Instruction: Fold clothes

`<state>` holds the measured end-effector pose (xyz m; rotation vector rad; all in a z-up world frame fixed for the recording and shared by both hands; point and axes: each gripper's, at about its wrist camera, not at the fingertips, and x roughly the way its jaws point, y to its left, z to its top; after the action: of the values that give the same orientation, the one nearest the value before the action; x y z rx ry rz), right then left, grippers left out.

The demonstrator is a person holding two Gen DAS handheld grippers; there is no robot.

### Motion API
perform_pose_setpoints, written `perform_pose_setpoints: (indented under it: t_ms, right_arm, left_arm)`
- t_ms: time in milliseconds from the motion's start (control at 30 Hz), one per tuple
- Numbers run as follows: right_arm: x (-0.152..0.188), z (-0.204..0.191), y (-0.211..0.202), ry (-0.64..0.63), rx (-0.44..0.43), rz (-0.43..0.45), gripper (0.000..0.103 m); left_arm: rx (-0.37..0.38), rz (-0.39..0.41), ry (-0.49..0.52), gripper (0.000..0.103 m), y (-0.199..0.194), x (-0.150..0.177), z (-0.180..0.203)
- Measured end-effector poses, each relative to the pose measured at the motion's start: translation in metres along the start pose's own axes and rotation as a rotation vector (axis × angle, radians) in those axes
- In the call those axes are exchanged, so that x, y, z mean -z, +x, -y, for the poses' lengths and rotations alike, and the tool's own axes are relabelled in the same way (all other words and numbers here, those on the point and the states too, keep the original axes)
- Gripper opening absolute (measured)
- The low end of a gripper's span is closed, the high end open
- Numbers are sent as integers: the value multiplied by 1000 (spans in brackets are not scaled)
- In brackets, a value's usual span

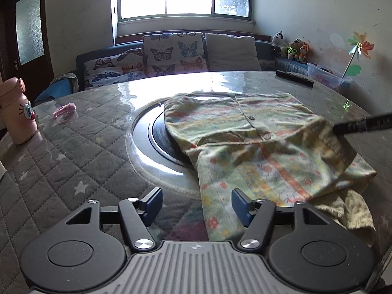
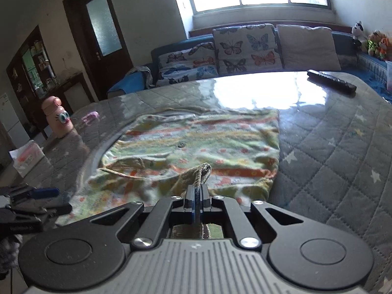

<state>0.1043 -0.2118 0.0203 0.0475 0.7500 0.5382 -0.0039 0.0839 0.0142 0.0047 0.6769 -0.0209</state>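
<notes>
A small flower-print shirt [image 1: 257,147] with buttons lies on the glass-topped table [image 1: 98,127], partly over the round hotplate [image 1: 159,137]. My left gripper [image 1: 197,204] is open and empty just above the shirt's near sleeve. My right gripper [image 2: 197,196] is shut on the shirt's ribbed cuff [image 2: 202,171] and holds that sleeve lifted over the shirt body [image 2: 196,137]. The right gripper also shows in the left wrist view [image 1: 362,125] at the right edge, with cloth hanging from it. The left gripper shows in the right wrist view [image 2: 31,201] at the far left.
A pink bottle [image 1: 17,112] stands at the table's left edge, a pink clip [image 1: 65,110] beside it. A black remote [image 1: 294,78] lies at the far right. A plastic box [image 1: 328,76] with a pinwheel sits beyond. A sofa [image 1: 171,54] runs behind the table.
</notes>
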Motion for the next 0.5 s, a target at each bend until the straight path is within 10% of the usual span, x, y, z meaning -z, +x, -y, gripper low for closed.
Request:
perform_pose_setpoints:
  t_ms: [500]
  right_arm:
    - [6, 7, 25, -15, 32, -75, 11]
  left_arm:
    - [28, -10, 59, 36, 51, -41, 15]
